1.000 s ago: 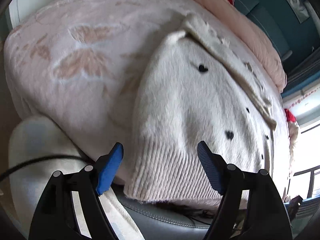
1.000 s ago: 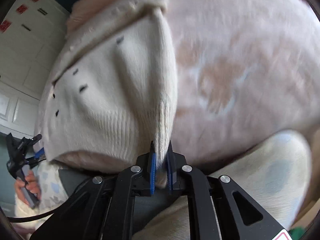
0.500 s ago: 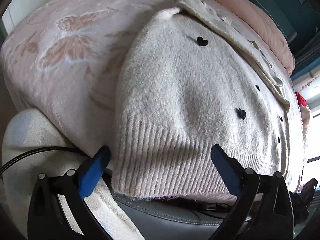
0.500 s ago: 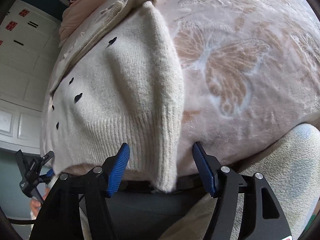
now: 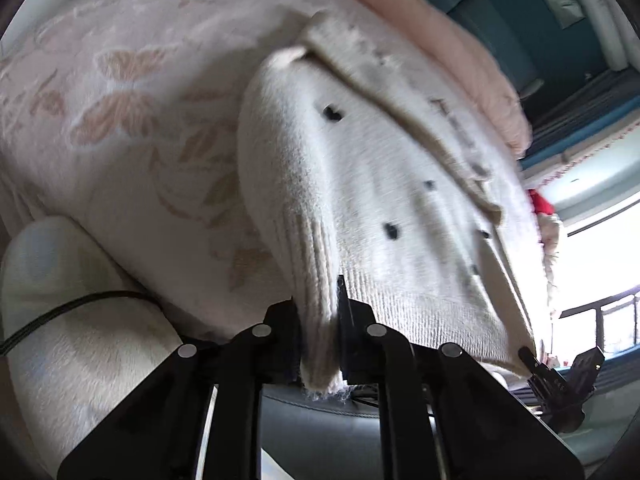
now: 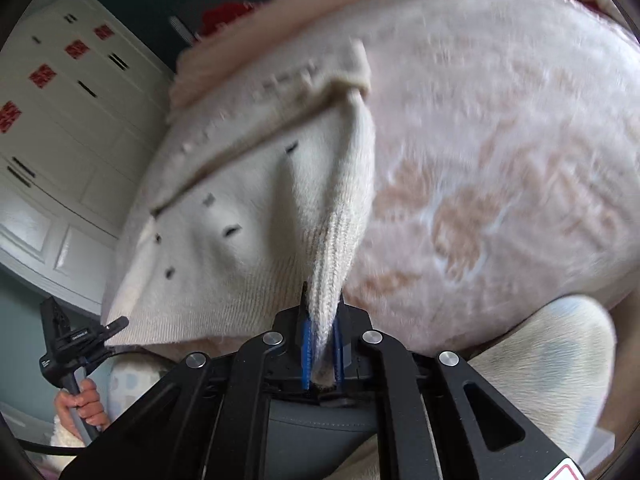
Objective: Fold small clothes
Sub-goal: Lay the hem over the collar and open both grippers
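Observation:
A small cream knit sweater (image 5: 360, 184) with little black hearts lies on a pale pink butterfly blanket (image 5: 120, 92). My left gripper (image 5: 320, 320) is shut on the left corner of its ribbed hem, which bunches between the pads and lifts off the blanket. The same sweater (image 6: 240, 216) fills the right wrist view, where my right gripper (image 6: 322, 344) is shut on the other hem corner, pinched between its blue pads (image 6: 306, 352). The hem stretches between the two grippers. The left gripper (image 6: 116, 325) also shows at the far hem corner in the right wrist view.
A folded pink quilt (image 5: 460, 44) lies past the sweater's collar. A cream fleece cushion (image 5: 72, 340) and a grey leather edge (image 5: 320, 420) sit below the blanket. White cabinets (image 6: 60, 128) stand at the left. A person's hand (image 6: 82, 406) holds the left gripper's handle.
Both grippers went from wide open around the hem corners to shut on them, and the pinched corners have risen slightly off the blanket.

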The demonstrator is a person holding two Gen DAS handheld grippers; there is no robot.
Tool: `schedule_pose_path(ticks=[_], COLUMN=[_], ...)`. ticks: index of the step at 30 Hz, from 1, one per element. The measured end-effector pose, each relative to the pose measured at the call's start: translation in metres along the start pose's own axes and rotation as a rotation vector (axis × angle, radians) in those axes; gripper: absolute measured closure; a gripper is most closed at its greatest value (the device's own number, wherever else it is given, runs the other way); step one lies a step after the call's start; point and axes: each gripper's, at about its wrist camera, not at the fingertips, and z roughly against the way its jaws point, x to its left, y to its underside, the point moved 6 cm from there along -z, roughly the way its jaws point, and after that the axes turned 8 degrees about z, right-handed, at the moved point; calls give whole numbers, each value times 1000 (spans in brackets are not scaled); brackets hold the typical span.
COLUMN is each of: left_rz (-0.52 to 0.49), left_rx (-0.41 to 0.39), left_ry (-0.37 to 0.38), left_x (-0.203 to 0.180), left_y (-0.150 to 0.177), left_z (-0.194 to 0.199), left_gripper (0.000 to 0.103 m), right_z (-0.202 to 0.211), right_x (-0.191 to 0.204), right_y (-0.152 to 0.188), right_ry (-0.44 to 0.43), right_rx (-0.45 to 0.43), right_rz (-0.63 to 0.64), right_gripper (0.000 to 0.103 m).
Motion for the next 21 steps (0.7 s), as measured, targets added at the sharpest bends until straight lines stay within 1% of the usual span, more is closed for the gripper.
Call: schedule_pose_path(ticks=[3,6,8,11,14,16,18,19,21], left_rz=[-20,-70,-105,-148,-166,-174,-200,-207,-224], left_rx=[-8,-9,13,61,94,99,81,65,8], left_ry=[36,43,35,27,28,44,67,78,120], left_x=[-12,-16,-16,-16,-18,-28,-44,-49,-70], left_y=[-2,3,9,30,53,61,58,53,28], left_z=[25,53,71,94,112,117,124,125,127], left_gripper=[93,94,95,95,95,95,95,95,95], right_z=[28,50,66,86,104,117,129,134,138], right_x=[6,15,17,23,28,35,41,44,46], right_y=[-8,-6,2,21,43,51,46,38,18], right_ry=[-8,-5,-5,2,-23,-38,-46,-53,-81], right_rx=[-48,-55,-32,33,96,107,75,42,-15], right_rz=[34,83,115,173,186,191,186,181,165], right_gripper=[96,96,96,96,95,95,96,96,95])
